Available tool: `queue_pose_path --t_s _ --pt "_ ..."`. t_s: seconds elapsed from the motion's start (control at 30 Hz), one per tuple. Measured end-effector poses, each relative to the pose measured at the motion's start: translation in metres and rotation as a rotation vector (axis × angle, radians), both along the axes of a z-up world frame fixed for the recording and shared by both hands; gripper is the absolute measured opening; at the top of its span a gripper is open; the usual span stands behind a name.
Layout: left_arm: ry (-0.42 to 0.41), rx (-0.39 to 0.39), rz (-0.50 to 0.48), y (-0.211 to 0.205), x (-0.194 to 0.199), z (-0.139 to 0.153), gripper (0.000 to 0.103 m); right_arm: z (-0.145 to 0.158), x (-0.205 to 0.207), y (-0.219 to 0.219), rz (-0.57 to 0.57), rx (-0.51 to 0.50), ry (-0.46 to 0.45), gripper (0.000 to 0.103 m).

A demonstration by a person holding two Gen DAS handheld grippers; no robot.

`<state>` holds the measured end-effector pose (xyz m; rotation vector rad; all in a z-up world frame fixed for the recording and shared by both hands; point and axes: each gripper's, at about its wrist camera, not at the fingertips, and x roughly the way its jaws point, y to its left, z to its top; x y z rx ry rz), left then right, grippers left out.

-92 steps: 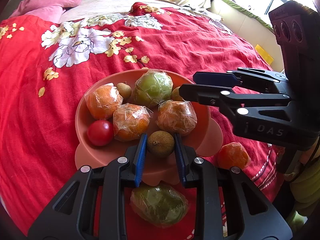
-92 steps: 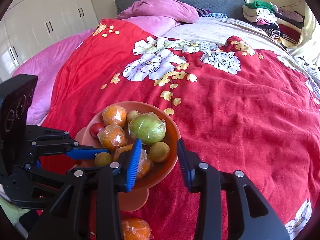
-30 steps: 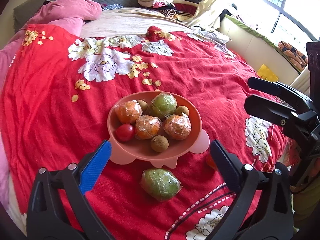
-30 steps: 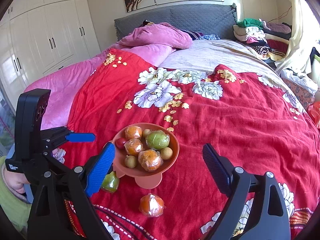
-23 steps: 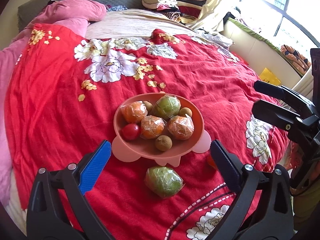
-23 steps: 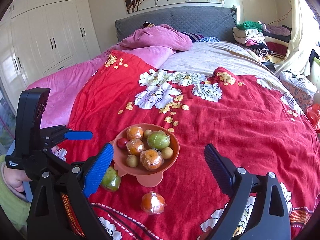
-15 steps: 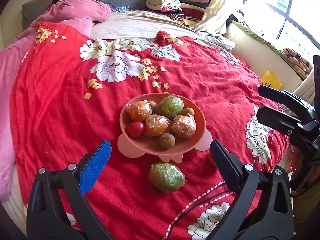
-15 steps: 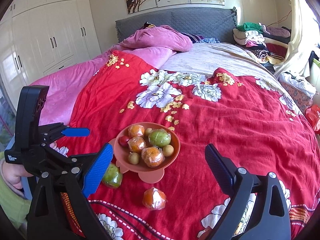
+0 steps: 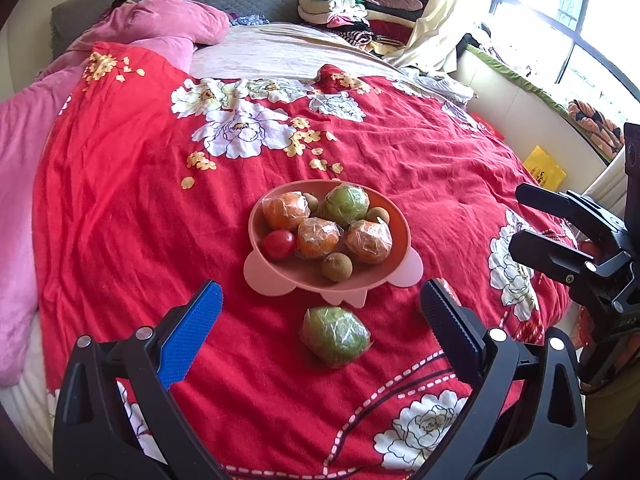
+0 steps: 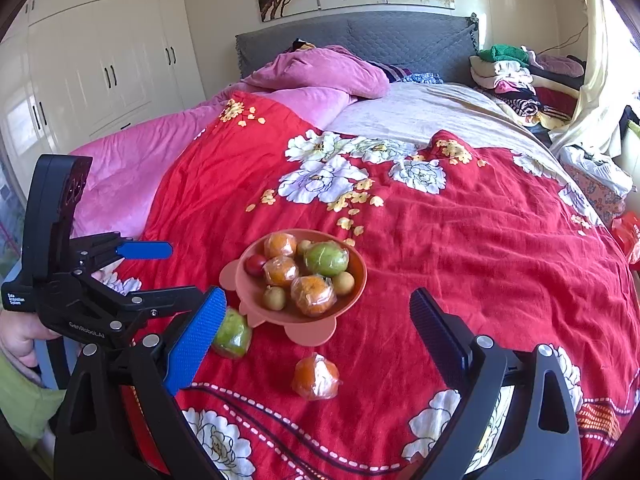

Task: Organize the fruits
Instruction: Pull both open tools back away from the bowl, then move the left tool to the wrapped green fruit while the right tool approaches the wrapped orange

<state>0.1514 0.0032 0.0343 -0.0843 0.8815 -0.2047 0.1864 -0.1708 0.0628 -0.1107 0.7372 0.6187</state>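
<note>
A pink bowl [image 9: 394,276] [image 10: 352,300] sits on the red flowered bedspread and holds several fruits: wrapped oranges, a wrapped green fruit, a red tomato [image 9: 278,244] and small brown fruits. A wrapped green fruit [image 9: 335,335] [image 10: 233,333] lies on the bedspread in front of the bowl. A wrapped orange [image 10: 316,376] lies beside it, mostly hidden behind my finger in the left wrist view. My left gripper [image 9: 320,320] is open and empty, back from the bowl. My right gripper [image 10: 318,328] is open and empty; it also shows in the left wrist view [image 9: 560,232].
The bed has a pink duvet [image 10: 320,72] and a grey headboard [image 10: 400,40] at the far end. Folded clothes [image 10: 516,76] are stacked at the far right. White wardrobes [image 10: 100,60] stand to the left. A window and ledge [image 9: 520,92] run along the right.
Both grippers have pulled back and up from the bowl, so it looks smaller. The left gripper let go of a small brown fruit in the bowl and both opened wide.
</note>
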Motion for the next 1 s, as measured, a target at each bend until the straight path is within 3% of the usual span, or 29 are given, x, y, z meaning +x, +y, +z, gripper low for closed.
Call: queue_pose_path --t_s 1.0 --pt "0.05 0.011 0.001 -0.004 -0.03 -0.022 0.093 -0.031 -0.027 -0.009 0.007 -0.077 0.045 0.093"
